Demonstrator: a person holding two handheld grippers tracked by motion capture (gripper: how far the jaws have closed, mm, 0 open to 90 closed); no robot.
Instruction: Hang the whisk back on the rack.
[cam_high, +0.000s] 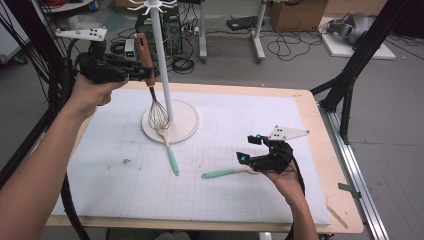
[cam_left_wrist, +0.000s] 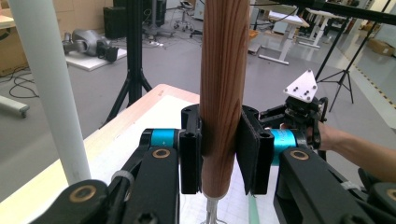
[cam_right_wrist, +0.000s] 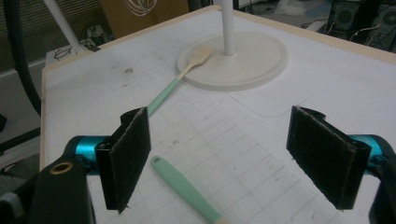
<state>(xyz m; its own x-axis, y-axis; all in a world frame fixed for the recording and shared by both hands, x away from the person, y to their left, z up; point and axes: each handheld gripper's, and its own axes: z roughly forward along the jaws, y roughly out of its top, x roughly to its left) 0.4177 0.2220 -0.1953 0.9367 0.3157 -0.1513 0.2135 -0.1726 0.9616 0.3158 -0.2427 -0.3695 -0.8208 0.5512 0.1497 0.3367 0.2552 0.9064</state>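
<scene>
Nearest the person, the right gripper (cam_high: 248, 149) rests low over the white gridded mat (cam_high: 225, 195) with its jaws spread wide and nothing pressed between the pads. A mint-handled utensil (cam_high: 222, 173) lies flat on the mat just in front of it; in the right gripper view its green handle (cam_right_wrist: 184, 189) runs between the open jaws without touching either pad.

Farther in, a second utensil, a wooden spoon with a mint handle (cam_high: 170, 150), lies on the mat with its pale wooden head propped on the rim of the round white base (cam_high: 187, 122). From that base rises a white pole (cam_high: 162, 60) that carries a ring of hooks (cam_high: 150, 6) at its top. The pole stands just beside the whisk and close to the left gripper, so it crowds the space on that side.

The left gripper (cam_high: 135, 74) is held up above the far left part of the table, and its jaws are clamped on the wooden handle of the whisk (cam_high: 150, 85). In the left gripper view the handle (cam_left_wrist: 224, 93) stands upright between the two black pads, reddish brown with a clear straight grain, its rounded lower end meeting a metal neck. The wire balloon (cam_high: 158, 116) hangs below, over the base and next to the pole.

Beyond the table lie a grey floor, cables and black tripod legs.
</scene>
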